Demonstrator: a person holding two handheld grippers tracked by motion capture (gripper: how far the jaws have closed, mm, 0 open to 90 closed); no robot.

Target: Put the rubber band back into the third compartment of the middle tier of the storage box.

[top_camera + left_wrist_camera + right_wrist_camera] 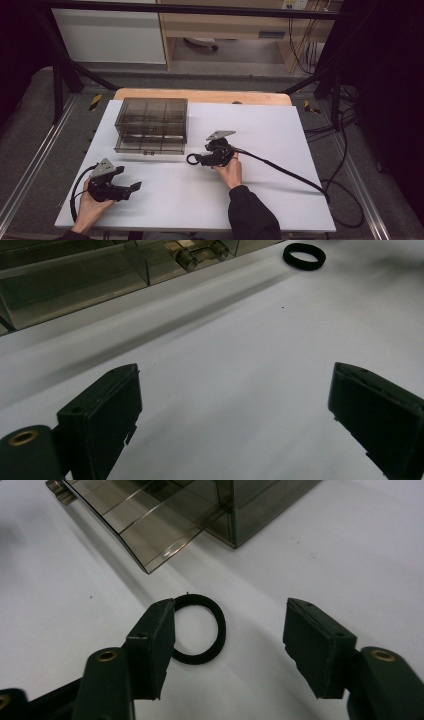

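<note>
A small black ring (188, 159) lies flat on the white table (280, 135), just in front of a smoky clear drawer box (151, 125) whose lower drawer is pulled out. My right gripper (198, 159) is low over the table and open. In the right gripper view the ring (220, 630) lies between the jaws of the right gripper (230, 617), close to the left one. My left gripper (135, 187) rests open near the front left. In the left gripper view the left gripper (235, 390) holds nothing, with the ring (304, 265) far ahead.
The drawer box (75, 275) stands at the table's back left; its open drawer (150, 525) has dividers. A black cable (290, 175) trails from the right gripper across the table's right side. Dark frame bars and floor cables surround the table.
</note>
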